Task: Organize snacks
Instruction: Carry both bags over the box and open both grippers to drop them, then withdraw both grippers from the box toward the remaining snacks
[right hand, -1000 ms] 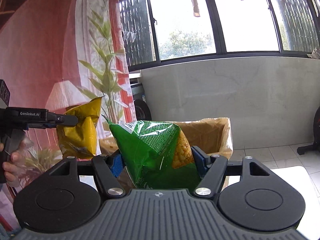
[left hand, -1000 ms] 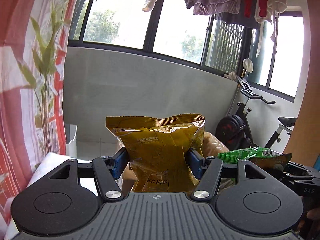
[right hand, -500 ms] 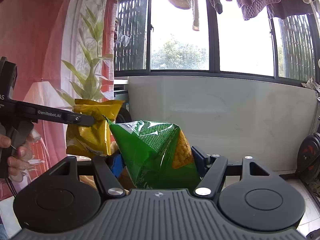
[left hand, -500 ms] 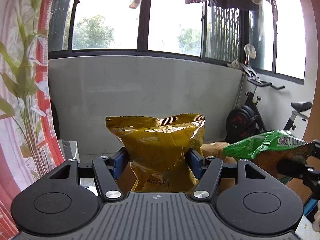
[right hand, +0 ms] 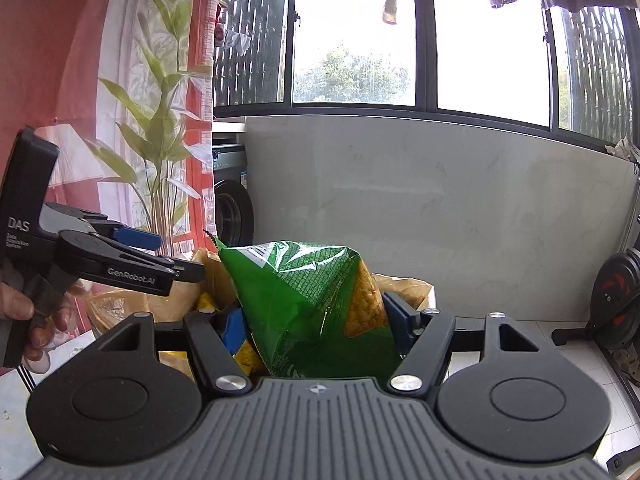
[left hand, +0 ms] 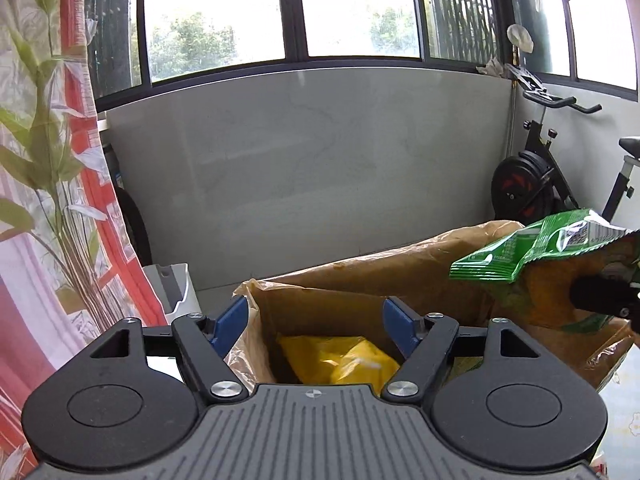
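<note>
Left tongs (left hand: pixel 316 326): I have them spread apart and empty, hovering over the open mouth of the brown bag (left hand: pixel 400 280).
Yellow snack bag (left hand: pixel 340 364): it lies down inside the brown bag, directly below my left tongs.
Right tongs (right hand: pixel 316 330): clamped on the green snack bag (right hand: pixel 308 300), blue pads pressed into both its sides, held above the brown bag's right part.
Green snack bag, seen from the left: its crimped top edge pokes in at the right, above the brown rim.
Task state: I judge one snack stowed, the green one next to go in.
Risk, crushing: the green pack is puffed and shows corn-like puffs through a clear window; too hard a squeeze could burst it or break the contents.
Risk, missing: the brown bag's rim is soft and crumpled; if I open the tongs off-centre, the pack could catch the rim, fold it in, or slide out onto the counter.
Risk, collision: my two tools sit near each other over one opening; moving both at once could knock them together.
Writing: "GenRobot.AI" and "DAS" read on the left tool in the right view. Print on the green pack is too small to read.
</note>
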{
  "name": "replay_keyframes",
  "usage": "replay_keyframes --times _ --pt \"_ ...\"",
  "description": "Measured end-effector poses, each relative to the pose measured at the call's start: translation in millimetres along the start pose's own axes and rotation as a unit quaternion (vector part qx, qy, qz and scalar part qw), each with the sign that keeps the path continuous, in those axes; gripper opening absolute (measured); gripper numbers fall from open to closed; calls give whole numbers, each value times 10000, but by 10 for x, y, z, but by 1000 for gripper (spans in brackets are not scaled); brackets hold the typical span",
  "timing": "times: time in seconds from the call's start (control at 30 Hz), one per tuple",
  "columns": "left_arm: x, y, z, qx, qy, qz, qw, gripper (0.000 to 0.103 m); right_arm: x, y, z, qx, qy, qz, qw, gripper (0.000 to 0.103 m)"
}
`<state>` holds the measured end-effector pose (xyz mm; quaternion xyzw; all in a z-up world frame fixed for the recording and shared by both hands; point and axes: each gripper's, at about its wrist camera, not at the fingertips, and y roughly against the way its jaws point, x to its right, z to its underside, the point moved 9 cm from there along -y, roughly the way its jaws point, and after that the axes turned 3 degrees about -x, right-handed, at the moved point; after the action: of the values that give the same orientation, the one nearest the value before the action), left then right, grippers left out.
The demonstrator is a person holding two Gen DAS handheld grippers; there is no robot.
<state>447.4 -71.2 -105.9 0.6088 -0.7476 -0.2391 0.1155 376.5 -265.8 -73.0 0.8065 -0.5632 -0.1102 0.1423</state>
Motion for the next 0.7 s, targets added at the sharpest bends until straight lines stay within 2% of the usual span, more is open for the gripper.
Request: replay_keyframes --times 0.13,0.23,0.33,0.7 --pt "-137 80 -10 9 318 45 9995 77 -3 -242 23 -48 -281 -64 9996 71" --pt "-205 166 6 27 403 26 9992 77 -14 -376 39 -50 -523 -278 9982 79" --pt "-252 258 22 49 484 76 9988 77 -20 -419 44 -96 -507 -177 9985 82" --pt "-368 807 292 193 753 423 9961 77 -138 140 114 119 -493 -348 9981 82"
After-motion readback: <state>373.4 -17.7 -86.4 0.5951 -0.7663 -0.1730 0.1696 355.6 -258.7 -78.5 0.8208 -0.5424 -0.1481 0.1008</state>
